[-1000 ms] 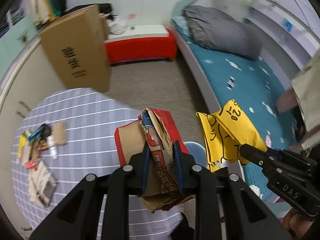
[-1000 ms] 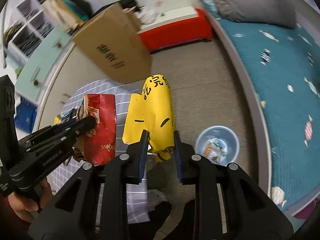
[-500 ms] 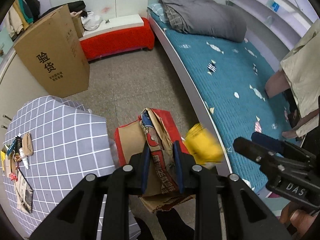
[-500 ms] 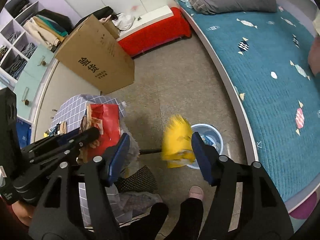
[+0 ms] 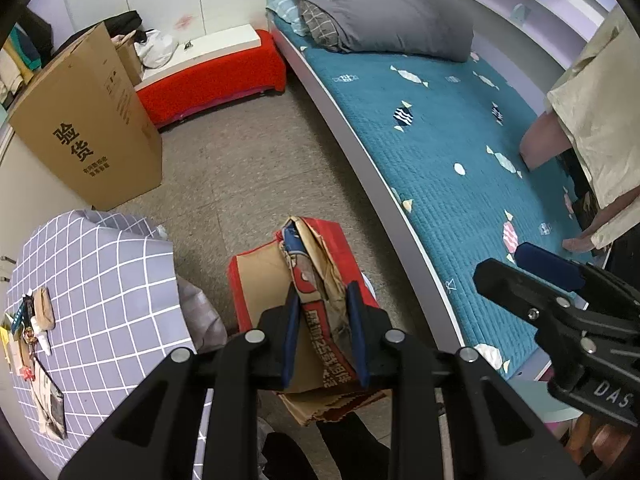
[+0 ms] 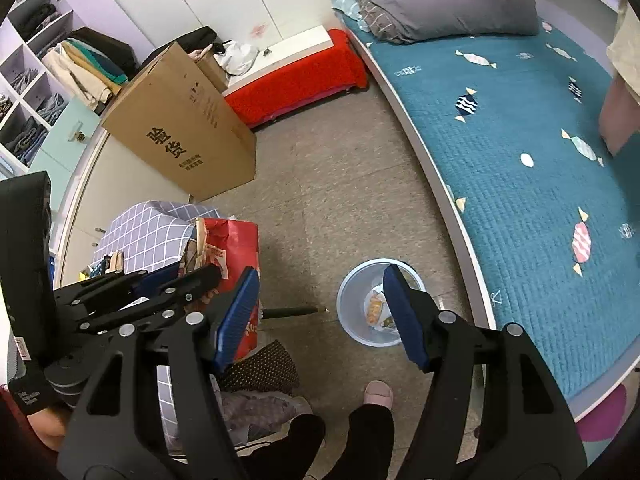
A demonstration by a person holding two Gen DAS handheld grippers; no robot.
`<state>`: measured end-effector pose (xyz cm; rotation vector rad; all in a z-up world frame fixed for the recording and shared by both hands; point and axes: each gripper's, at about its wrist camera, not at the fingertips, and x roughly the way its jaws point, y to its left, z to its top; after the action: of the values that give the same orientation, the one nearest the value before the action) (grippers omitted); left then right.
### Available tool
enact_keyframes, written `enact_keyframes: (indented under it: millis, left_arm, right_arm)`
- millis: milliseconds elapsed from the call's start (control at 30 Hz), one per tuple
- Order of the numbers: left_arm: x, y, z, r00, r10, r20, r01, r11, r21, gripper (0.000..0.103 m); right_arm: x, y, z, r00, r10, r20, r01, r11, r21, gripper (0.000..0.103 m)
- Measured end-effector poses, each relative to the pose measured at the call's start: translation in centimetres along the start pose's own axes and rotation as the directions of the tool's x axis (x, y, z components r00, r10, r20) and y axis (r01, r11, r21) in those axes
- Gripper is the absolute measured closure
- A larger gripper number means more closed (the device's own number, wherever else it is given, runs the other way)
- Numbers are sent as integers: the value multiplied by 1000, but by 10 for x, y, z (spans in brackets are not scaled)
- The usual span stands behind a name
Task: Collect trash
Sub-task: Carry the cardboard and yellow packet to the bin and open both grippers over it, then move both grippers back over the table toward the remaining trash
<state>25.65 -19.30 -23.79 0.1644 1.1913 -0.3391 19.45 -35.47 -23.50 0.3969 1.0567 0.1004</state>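
red bag next, bin just below

the left gripper (image 5: 323,332) is pinching a crumpled red paper bag (image 5: 316,280) between its blue pads, holding it up in the air past the edge of the checked table (image 5: 100,280). the right gripper (image 6: 320,312) hangs with its fingers spread wide and nothing between them, right above the small blue bin (image 6: 352,300) on the floor. the bin stands between the table and the bed (image 6: 520,160), and some wrappers already lie in its bottom.

the step in hand looks like getting the red bag into that bin. to do it well, bring the left gripper across until the bag hangs over the bin's mouth, not just near it. the bag is broad and stiff next to the small opening, so lower it close and turn it narrow end down before letting go; dropped from height it may catch the rim and tip out. keep the right gripper out of the path, since the two tools are close together here.

more scraps (image 5: 28,332) lie on the far side of the table, so the job seems far from finished.
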Motion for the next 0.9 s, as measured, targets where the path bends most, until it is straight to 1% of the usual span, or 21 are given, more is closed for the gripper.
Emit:
enact_keyframes:
  millis: [433,500,533,567,600,633,700,900]
  left_arm:
    - [3,-26,11,1000,-5,13,4,999,49,79]
    - [2,-27,12,1000,-4,20,3,999,46,76]
    - [2,-27,12,1000,-2,24,1,999,42,74]
    - [2,-27,13,1000,-5,26,4,999,39,61]
    - [2,-28,12,1000,-9,28,8,999,37,45]
    - [1,-29,13,999,-7,35,6,999,37,41]
    - [0,-31,12,999,-3,42,1,999,42,39]
    - [-3,-33,12,999,5,47,-7,999,34,38]
  right_arm:
    - [-20,-22,5,997,-41,58,39,999,38,38]
    - [-22,-26,5,997,-45,63,42,998,48,38]
    - [-23,-27,5,997,-49,64,46,998,52,38]
    - [-24,-29,5,997,-51,66,47,997,58,38]
    - [-24,-30,4,996,-52,67,47,997,63,37]
    - [-25,-32,4,996,-55,68,50,996,69,37]
    - [-25,-35,4,996,-56,69,51,996,76,37]
    - [-27,-34,3,997,-51,65,46,996,74,37]
